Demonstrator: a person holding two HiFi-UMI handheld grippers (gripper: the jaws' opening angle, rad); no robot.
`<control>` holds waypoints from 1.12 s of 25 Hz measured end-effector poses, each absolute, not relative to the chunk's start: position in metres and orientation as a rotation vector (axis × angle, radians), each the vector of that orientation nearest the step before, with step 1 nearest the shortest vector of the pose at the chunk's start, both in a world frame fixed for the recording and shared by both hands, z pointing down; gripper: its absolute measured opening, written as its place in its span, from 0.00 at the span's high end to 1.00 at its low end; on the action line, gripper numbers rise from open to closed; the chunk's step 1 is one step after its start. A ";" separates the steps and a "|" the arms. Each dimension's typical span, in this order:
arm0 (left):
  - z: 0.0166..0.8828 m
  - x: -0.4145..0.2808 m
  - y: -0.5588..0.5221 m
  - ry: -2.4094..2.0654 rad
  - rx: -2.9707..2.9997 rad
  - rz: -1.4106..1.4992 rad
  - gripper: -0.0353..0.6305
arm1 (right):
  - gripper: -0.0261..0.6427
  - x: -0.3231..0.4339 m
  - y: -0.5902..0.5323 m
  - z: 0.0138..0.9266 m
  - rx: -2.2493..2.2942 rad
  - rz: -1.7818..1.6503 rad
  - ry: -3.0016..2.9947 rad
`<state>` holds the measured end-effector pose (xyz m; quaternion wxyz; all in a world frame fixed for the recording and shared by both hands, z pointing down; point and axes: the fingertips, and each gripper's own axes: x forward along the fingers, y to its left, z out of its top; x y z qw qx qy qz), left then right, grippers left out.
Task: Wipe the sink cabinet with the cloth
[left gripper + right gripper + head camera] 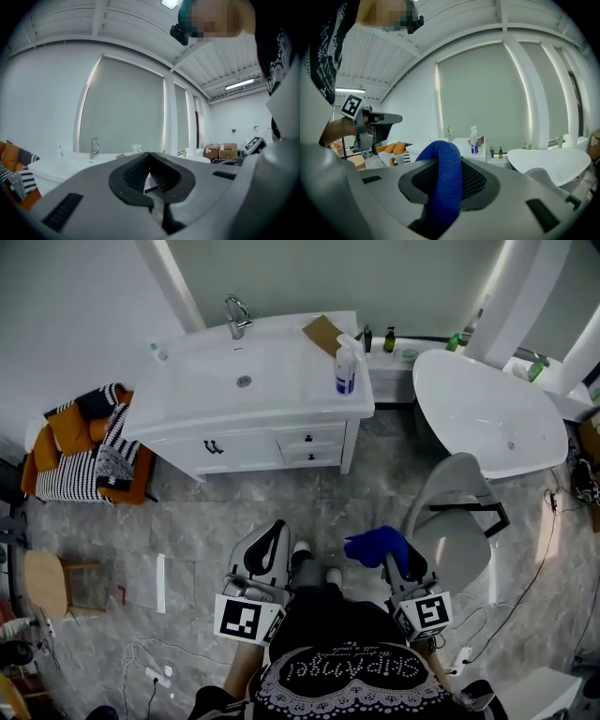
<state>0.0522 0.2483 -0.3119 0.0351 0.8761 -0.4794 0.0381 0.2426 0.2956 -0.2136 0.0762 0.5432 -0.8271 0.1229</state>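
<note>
The white sink cabinet [246,448] stands across the grey tiled floor from me, with a basin and a faucet [237,317] on top; in the left gripper view the cabinet [51,169] shows low and far off. My right gripper [394,553] is held at waist height, shut on a blue cloth [373,546]. In the right gripper view the cloth [445,183] bulges up between the jaws of that gripper [449,153]. The left gripper [275,529] hangs beside it, and in its own view the left gripper [149,155] is shut with nothing in it. Both are well short of the cabinet.
A spray bottle [346,367] and a brown board [323,334] sit on the cabinet's right end. A white bathtub [487,413] stands to the right, with a grey chair [450,521] in front of it. At the left are a striped armchair [89,451] and a wooden stool [47,582].
</note>
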 end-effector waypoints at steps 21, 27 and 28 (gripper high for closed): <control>-0.307 0.017 0.170 -1.398 2.696 0.132 0.94 | 0.79 0.209 0.228 -0.221 1.685 0.367 -2.442; -0.312 -0.014 0.133 -1.385 2.723 0.132 0.94 | 0.79 0.178 0.198 -0.228 1.724 0.368 -2.431; -0.311 -0.019 0.128 -1.386 2.723 0.133 0.94 | 0.79 0.175 0.194 -0.227 1.729 0.368 -2.427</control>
